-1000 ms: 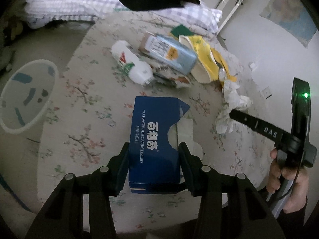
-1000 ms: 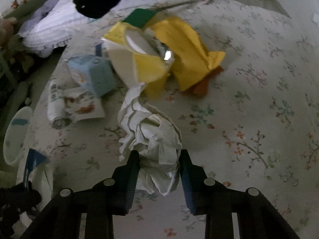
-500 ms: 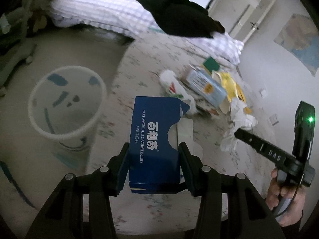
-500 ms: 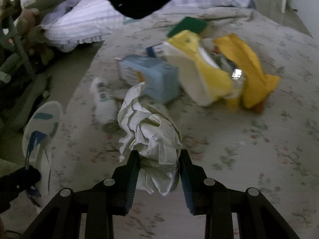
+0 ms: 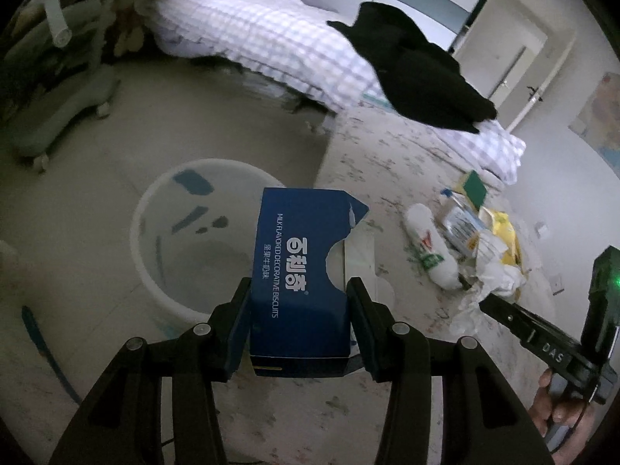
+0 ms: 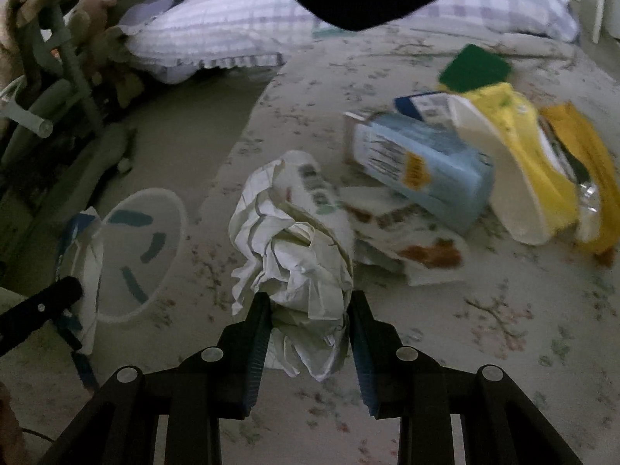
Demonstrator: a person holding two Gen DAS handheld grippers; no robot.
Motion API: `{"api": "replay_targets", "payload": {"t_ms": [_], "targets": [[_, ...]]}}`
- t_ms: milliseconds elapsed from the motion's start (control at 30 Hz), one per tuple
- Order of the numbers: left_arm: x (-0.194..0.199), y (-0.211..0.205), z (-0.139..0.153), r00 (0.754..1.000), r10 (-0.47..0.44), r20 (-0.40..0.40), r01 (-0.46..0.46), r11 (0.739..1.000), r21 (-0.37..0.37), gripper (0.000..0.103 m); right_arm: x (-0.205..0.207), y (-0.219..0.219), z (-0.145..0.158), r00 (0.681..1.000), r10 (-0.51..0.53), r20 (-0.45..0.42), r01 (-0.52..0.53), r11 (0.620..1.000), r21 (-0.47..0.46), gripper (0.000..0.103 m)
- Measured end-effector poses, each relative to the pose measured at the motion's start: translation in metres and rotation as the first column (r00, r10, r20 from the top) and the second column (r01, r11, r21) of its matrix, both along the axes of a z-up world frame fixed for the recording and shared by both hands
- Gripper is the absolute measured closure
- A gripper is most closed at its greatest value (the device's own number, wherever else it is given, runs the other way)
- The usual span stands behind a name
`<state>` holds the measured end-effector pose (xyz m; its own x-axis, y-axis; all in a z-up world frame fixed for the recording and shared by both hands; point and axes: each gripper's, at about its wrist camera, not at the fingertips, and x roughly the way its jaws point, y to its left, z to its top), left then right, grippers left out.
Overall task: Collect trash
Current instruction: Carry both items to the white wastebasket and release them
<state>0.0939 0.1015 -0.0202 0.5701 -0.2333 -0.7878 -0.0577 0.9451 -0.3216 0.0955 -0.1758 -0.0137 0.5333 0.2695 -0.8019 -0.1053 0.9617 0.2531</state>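
**A:** What does each hand have right now?

**B:** The left gripper (image 5: 298,321) has its fingers closed partway on a blue biscuit box (image 5: 300,283), pressing its two long sides near the bottom end. The box hangs above the near rim of a white bin (image 5: 155,271) on the floor. The right gripper (image 6: 308,339) has its fingers pinched narrowly on a crumpled wad of white paper (image 6: 298,255), lifted over the floral bedspread (image 6: 503,341) to the right of the bin.

**B:** How will these things handle?

**A:** The box looks like thin, light card, torn open at the top, so a hard squeeze would probably buckle it; the closed bottom end is the stiffer place to grip. The paper is soft and springy, so pinching its dense middle seems safest.

**B:** What remains?

**A:** Farther from the bin on the bedspread lie a white bottle (image 5: 428,248), a pale blue carton (image 6: 422,168) and yellow wrappers (image 6: 550,162).
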Motion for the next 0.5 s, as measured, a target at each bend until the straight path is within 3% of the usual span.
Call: {"api": "replay_targets", "payload": {"t_ms": [333, 367, 467, 500], "targets": [[0.023, 0.031, -0.007, 0.997, 0.071, 0.039, -0.074, 0.994, 0.077, 0.051, 0.018, 0.028, -0.005, 1.000, 0.019, -0.008, -0.019, 1.000, 0.016, 0.067], [0.023, 0.035, -0.007, 0.995, 0.080, 0.055, -0.083, 0.994, 0.066, 0.047, 0.019, 0.032, -0.006, 1.000, 0.023, -0.007, -0.022, 1.000, 0.017, 0.067], [0.025, 0.043, -0.008, 0.994, 0.106, 0.042, -0.108, 0.992, 0.072, 0.010, 0.023, 0.040, -0.008, 0.999, 0.034, -0.003, -0.034, 0.999, 0.016, 0.067], [0.024, 0.044, -0.008, 0.994, 0.103, 0.041, -0.106, 0.991, 0.083, 0.008, 0.023, 0.043, -0.009, 0.999, 0.037, -0.003, -0.037, 0.999, 0.016, 0.067]]}}
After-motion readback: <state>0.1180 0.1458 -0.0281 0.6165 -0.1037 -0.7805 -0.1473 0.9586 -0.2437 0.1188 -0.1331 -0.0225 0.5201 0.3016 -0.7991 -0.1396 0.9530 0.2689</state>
